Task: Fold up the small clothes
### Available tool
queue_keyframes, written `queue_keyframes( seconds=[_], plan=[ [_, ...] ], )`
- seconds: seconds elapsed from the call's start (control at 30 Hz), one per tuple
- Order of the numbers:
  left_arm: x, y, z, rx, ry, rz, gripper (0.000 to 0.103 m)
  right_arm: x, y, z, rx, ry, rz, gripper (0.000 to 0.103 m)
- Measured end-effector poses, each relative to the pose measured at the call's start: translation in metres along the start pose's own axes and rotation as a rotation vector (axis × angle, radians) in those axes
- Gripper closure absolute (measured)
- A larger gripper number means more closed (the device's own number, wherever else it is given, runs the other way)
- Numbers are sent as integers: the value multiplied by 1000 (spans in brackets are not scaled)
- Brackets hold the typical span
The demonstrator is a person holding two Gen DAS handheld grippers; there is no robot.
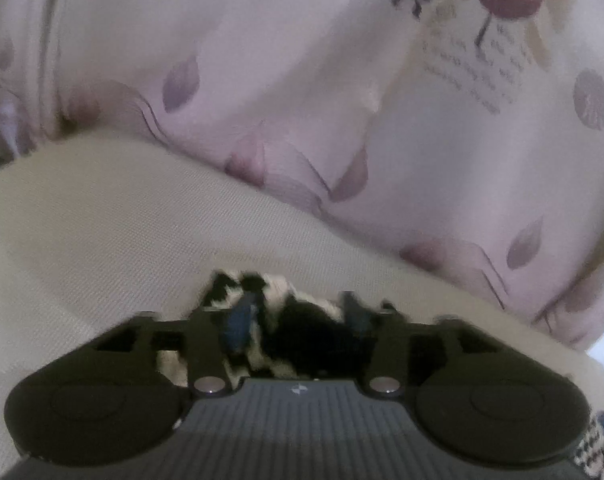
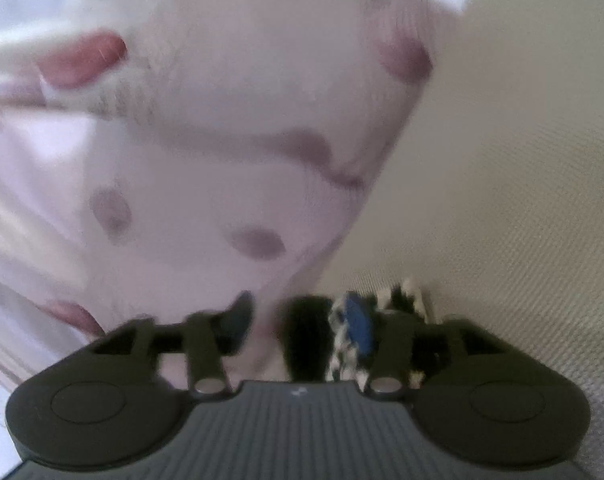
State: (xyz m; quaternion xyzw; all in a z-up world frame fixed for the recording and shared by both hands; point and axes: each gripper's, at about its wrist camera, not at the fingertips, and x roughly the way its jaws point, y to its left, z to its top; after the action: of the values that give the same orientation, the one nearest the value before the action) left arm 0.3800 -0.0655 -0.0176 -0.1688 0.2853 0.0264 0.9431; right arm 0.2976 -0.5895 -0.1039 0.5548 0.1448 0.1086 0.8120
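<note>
Two tongs, both released: my left gripper (image 1: 298, 316) gapes over black-and-cream patterned cloth (image 1: 274, 292) on the beige surface (image 1: 102, 232). The pink leaf-print garment (image 1: 302, 80) runs diagonally beyond. My right gripper (image 2: 302, 320) view is blurred, the garment's edges cut off.

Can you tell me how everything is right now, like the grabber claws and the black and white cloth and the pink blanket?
Left gripper: open, over the cloth.
Right gripper: open, cloth between its fingers.
Black-and-white cloth: bunched up on the beige surface.
Pink printed fabric: rumpled, lying behind the cloth; blurred in the right view.
</note>
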Motion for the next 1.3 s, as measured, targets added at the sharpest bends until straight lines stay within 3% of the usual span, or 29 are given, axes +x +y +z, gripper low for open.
queue_keyframes(
  seconds=[0.13, 0.27, 0.33, 0.47, 0.67, 0.73, 0.83, 0.9, 1.1, 1.23, 1.3],
  plan=[
    [-23, 8, 8, -8, -160, 6, 6, -21, 9, 3, -22, -30, 37, 44],
    [-40, 12, 14, 68, -222, 56, 3, -25, 36, -19, -238, 73, 9, 44],
    [-45, 17, 16, 108, -214, 79, 3, -26, 55, -38, -422, 117, -63, 44],
    [-50, 34, 9, 174, -152, 119, 3, -26, 73, -76, -746, 88, -283, 44],
    [-55, 68, -15, 193, -26, 100, 8, -48, 62, -99, -803, 54, -363, 42],
    [-51, 76, -17, 185, 22, 78, 13, -55, 59, -101, -802, 51, -368, 41],
    [-42, 88, -18, 115, 118, -13, 45, -57, 59, -101, -800, 54, -369, 33],
    [-32, 93, -19, 70, 205, -73, 94, -54, 60, -102, -792, 62, -371, 33],
    [-61, 95, -23, 32, 202, -136, 103, -55, 57, -104, -782, 88, -372, 33],
    [-81, 101, -43, 109, 259, -83, 103, -57, 56, -104, -772, 85, -365, 33],
    [-89, 110, -49, 112, 244, -98, 103, -56, 57, -106, -780, 90, -358, 32]
  ],
)
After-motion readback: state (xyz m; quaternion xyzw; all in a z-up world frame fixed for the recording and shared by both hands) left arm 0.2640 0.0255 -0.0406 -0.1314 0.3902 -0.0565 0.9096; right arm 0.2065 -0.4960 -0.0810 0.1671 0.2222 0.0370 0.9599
